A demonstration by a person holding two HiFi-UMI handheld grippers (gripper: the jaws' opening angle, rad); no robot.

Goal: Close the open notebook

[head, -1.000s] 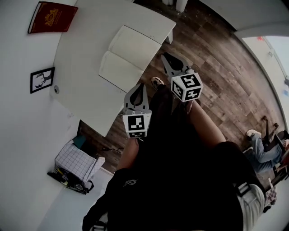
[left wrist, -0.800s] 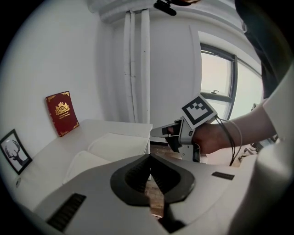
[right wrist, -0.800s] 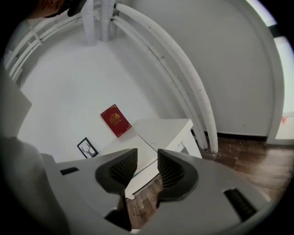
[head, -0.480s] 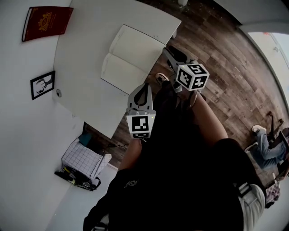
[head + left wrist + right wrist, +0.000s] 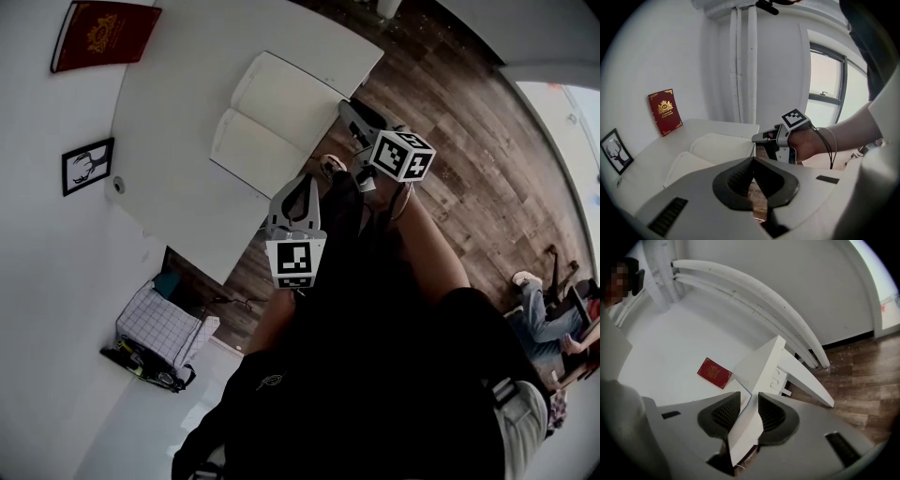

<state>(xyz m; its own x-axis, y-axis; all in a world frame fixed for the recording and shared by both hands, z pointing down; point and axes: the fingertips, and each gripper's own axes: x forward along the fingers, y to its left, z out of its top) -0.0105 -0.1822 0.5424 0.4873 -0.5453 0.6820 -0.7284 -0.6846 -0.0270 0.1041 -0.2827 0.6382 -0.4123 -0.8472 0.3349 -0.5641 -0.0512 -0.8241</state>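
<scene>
Right gripper view: right gripper, just opened, straddles counter edge at open notebook's 3 o'clock (seeking its cover); left gripper closed.

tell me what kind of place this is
Probably a small home or office room: a white table carries an open notebook, a red book and a framed picture stand propped at the plain wall, and the floor is wood plank.

Left tool shut; right tool just opened.
</scene>
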